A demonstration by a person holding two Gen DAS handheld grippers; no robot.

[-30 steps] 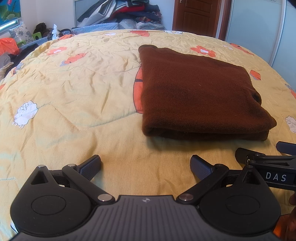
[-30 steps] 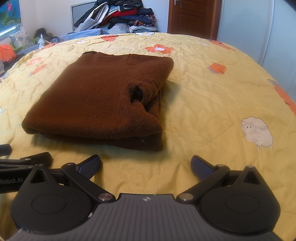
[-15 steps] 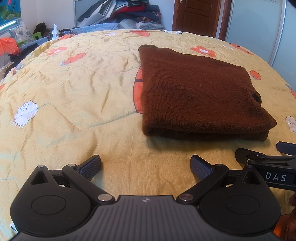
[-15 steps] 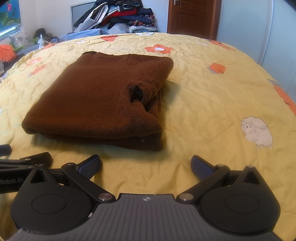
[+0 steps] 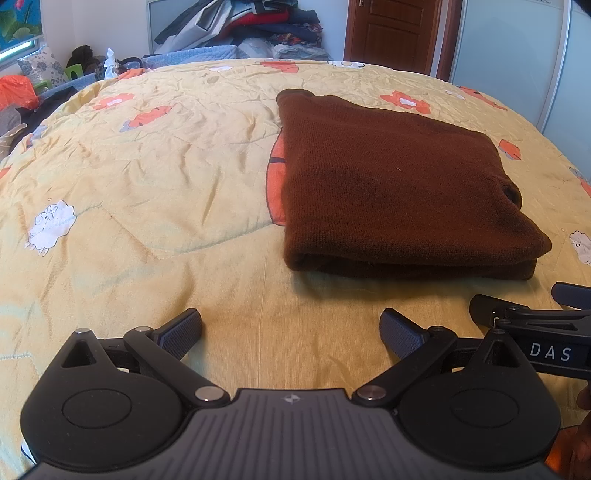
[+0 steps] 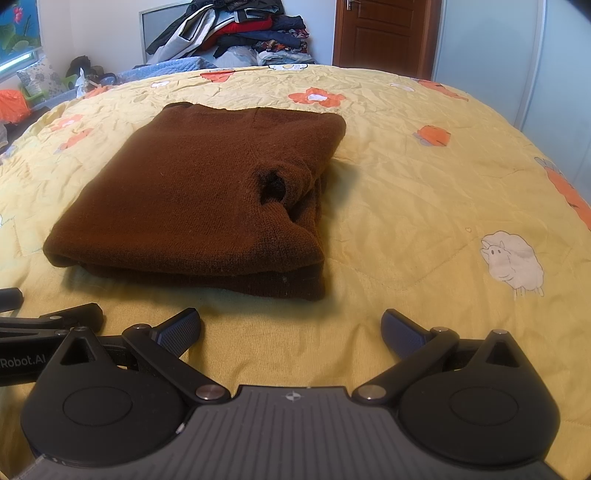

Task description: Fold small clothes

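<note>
A brown knit sweater (image 5: 391,184) lies folded into a flat rectangle on the yellow quilt; in the right wrist view the sweater (image 6: 207,192) shows a small dark opening on its right side. My left gripper (image 5: 291,328) is open and empty, just short of the sweater's near edge and to its left. My right gripper (image 6: 291,328) is open and empty, just short of the sweater's near right corner. Each gripper shows at the edge of the other's view: the right one (image 5: 517,314) and the left one (image 6: 55,317).
The yellow quilt (image 5: 147,192) with orange flowers and white sheep covers the bed. A pile of clothes (image 6: 236,33) lies beyond the far edge. A wooden door (image 6: 380,33) and a pale sliding wardrobe (image 5: 517,55) stand behind.
</note>
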